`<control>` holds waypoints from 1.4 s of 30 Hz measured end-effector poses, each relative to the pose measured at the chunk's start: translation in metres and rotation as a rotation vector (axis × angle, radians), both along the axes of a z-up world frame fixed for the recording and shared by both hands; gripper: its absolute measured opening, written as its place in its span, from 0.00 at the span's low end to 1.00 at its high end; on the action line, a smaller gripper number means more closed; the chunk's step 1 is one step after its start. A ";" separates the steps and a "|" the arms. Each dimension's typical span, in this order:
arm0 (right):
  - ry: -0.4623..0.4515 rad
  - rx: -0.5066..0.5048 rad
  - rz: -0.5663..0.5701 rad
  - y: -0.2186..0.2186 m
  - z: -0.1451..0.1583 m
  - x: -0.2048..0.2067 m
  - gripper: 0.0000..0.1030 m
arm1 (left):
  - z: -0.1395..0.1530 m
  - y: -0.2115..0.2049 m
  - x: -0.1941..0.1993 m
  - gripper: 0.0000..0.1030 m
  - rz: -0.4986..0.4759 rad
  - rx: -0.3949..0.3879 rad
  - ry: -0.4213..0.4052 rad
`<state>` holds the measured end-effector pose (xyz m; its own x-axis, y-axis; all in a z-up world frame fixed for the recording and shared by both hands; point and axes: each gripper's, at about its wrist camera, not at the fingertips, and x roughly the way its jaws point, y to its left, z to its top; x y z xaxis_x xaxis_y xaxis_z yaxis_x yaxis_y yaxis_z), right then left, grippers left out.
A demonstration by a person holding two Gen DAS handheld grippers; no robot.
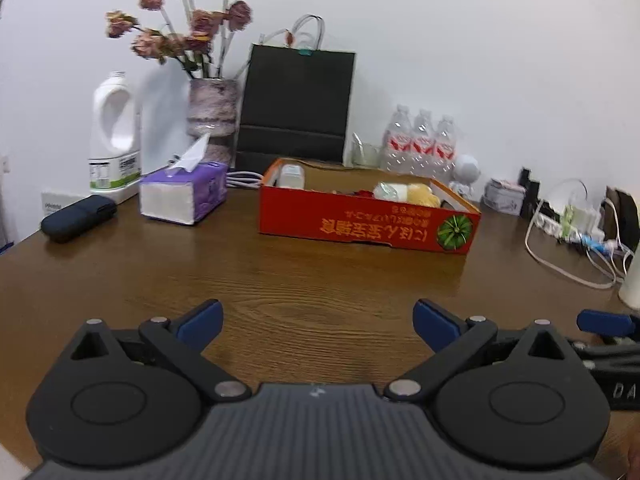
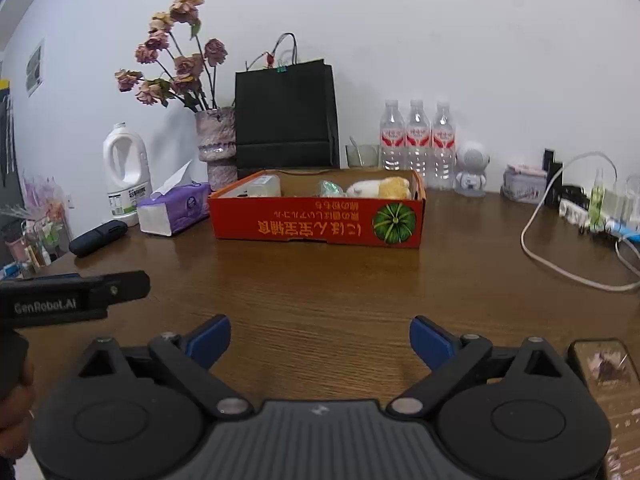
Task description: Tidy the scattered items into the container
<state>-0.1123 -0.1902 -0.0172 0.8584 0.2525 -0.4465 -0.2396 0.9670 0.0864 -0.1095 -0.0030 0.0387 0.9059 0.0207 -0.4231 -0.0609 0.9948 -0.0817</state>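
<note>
Both grippers held low over the worktop [image 2: 320,292], jaws apart, nothing gripped.

A soft toy [image 2: 380,189] and a small pale box [image 2: 264,186] are seen inside the red box [image 2: 316,222]; left gripper [image 1: 318,326] and right gripper [image 2: 320,340] are kept well short of it.

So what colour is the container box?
Red box with orange lettering, a green pumpkin picture; clearest in right wrist view.

The right gripper [image 2: 320,340], blue-tipped fingers spread wide and empty, hovers above the brown wooden counter [image 2: 320,288]. Beyond stands the red cardboard box [image 2: 316,224] containing a yellow-and-white plush toy [image 2: 380,189].
</note>
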 end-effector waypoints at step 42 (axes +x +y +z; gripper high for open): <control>0.220 -0.114 -0.065 0.032 -0.043 0.138 1.00 | -0.047 0.012 0.126 1.00 -0.004 0.081 0.274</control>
